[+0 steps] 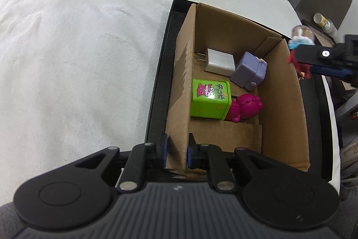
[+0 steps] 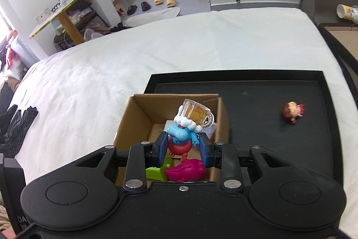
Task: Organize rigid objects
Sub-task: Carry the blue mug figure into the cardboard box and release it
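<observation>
Now | left gripper (image 1: 176, 150) pinches brown cardboard box (image 1: 288, 104) wall, lower centre | right gripper (image 2: 184, 150) clamps blue-and-red toy figure with beer mug (image 2: 183, 133), centre frame

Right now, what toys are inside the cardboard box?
Inside the cardboard box lie a white charger, a lilac block toy, a green cube and a pink figure. The cube hides part of the pink figure.

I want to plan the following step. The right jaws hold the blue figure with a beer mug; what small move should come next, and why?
Probably lower the blue figure into the cardboard box and release: it hangs above the opening, while the left gripper steadies the box wall.
</observation>
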